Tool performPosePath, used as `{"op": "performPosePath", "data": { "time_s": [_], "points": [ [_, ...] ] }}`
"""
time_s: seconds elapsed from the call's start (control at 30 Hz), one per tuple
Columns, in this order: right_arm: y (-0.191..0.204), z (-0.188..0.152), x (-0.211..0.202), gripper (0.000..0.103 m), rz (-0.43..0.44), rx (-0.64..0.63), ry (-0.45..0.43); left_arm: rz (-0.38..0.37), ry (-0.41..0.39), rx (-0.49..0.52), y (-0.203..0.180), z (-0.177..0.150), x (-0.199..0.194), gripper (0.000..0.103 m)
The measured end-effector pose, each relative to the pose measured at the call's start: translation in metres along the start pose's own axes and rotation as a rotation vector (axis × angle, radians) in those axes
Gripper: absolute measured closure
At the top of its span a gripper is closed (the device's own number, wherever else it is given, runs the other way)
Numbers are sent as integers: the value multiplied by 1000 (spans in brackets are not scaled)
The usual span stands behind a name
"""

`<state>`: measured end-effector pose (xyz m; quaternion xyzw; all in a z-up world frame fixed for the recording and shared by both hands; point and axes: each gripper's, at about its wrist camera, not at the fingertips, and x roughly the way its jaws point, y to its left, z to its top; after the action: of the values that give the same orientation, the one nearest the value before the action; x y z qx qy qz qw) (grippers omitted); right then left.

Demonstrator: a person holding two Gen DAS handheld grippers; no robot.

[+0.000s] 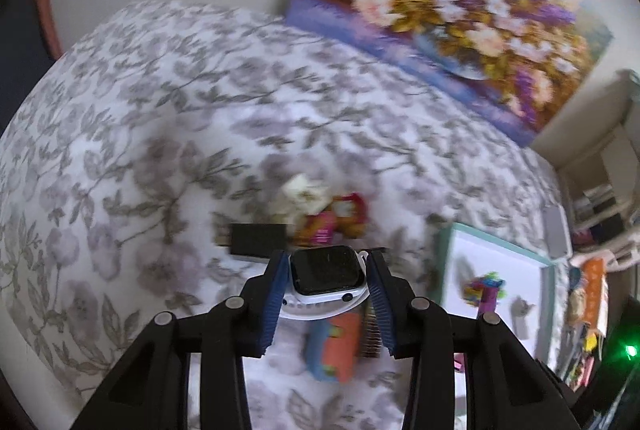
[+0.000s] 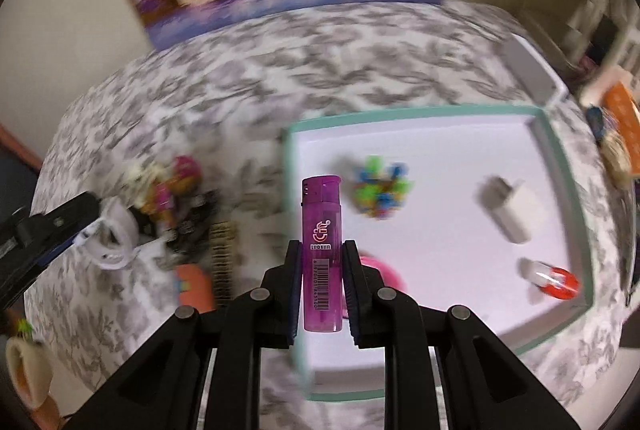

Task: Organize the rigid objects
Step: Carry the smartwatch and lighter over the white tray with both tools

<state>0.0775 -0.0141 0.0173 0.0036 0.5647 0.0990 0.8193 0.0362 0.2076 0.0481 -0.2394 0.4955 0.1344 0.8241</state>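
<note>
Floral bedding is filling the left view, where the left gripper is clamping a smartwatch aloft. Rightward, the right gripper is pinching a purple lighter above the teal-rimmed tray containing a white charger, a colourful toy and a red-white item.

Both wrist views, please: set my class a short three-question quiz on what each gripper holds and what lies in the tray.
1. True or false: the left gripper is shut on a smartwatch.
2. What colour is the lighter between the right gripper jaws?
3. Which lies in the teal-rimmed tray? A) white charger plug B) scissors C) mug

Key: 1 true; 2 purple; 3 A
</note>
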Motion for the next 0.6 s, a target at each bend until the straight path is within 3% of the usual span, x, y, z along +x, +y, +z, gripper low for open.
{"op": "performPosePath", "data": {
  "time_s": [0.17, 0.47, 0.6],
  "points": [
    [-50, 5, -3, 83, -88, 69, -8, -38, -11, 102, -48, -13, -7, 60],
    [-134, 4, -10, 83, -119, 227, -19, -135, 50, 274, -136, -54, 7, 60],
    [-159, 4, -12, 83, -138, 267, -36, -138, 70, 327, -162, -69, 17, 60]
  ]
}}
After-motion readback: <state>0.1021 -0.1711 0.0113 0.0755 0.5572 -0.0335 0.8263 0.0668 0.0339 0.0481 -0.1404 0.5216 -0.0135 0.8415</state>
